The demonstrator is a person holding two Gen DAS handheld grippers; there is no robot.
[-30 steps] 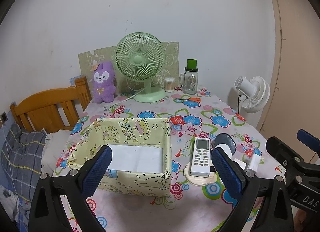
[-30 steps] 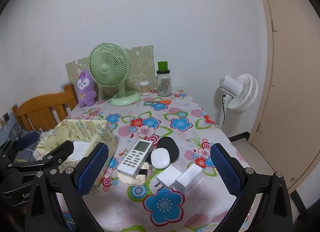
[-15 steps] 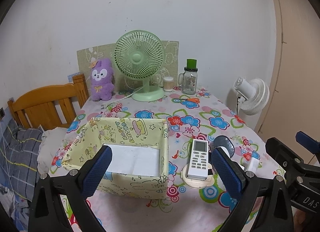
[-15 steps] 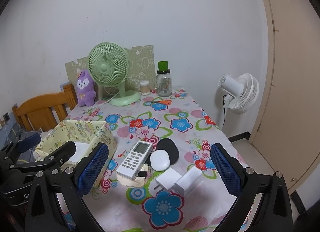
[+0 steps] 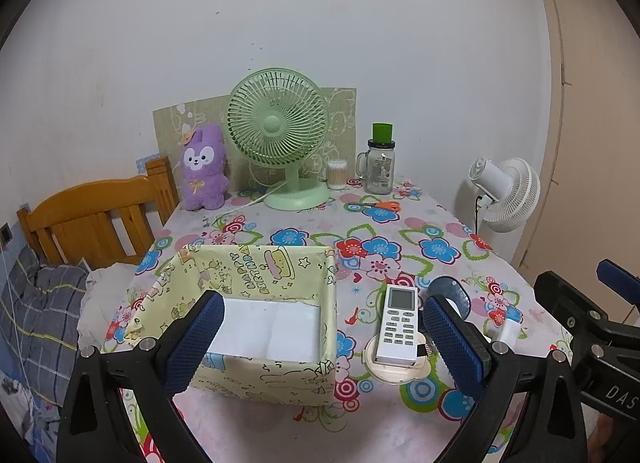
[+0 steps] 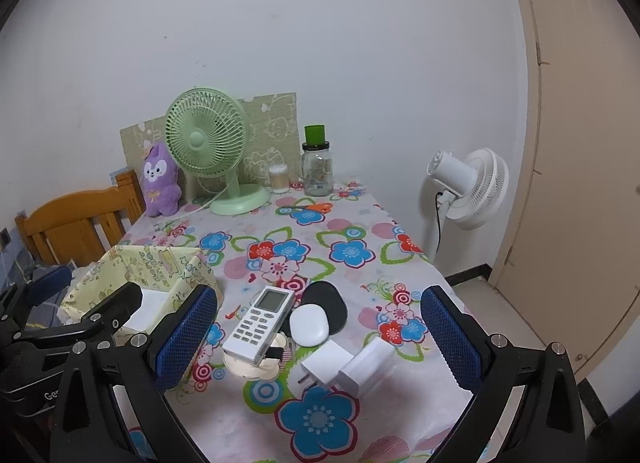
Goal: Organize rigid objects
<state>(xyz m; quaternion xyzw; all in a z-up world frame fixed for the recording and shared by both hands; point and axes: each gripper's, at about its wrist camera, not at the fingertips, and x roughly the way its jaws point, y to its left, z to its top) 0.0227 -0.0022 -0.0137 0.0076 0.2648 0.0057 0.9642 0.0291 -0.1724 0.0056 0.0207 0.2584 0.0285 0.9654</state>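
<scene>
A yellow patterned fabric box (image 5: 256, 275) with a white sheet inside stands on the flowered table; it also shows in the right wrist view (image 6: 152, 263). Right of it a white remote (image 5: 398, 323) lies on a cream round coaster (image 5: 396, 371). In the right wrist view the remote (image 6: 260, 323), a white oval case (image 6: 309, 324), a black oval case (image 6: 326, 303), a white plug charger (image 6: 322, 363) and a white block adapter (image 6: 366, 365) lie together. My left gripper (image 5: 324, 335) is open above the box's near side. My right gripper (image 6: 320, 333) is open above the small objects.
At the table's back stand a green desk fan (image 5: 280, 135), a purple plush (image 5: 204, 167), a cotton-swab jar (image 5: 337, 175), a glass jar with green lid (image 5: 380, 163) and orange scissors (image 5: 376, 205). A wooden chair (image 5: 96, 215) is left; a white floor fan (image 6: 468, 187) right.
Both cameras have risen and pulled back slightly, so the table objects sit a little lower and farther. Nothing on the table has moved; both grippers stay open.
</scene>
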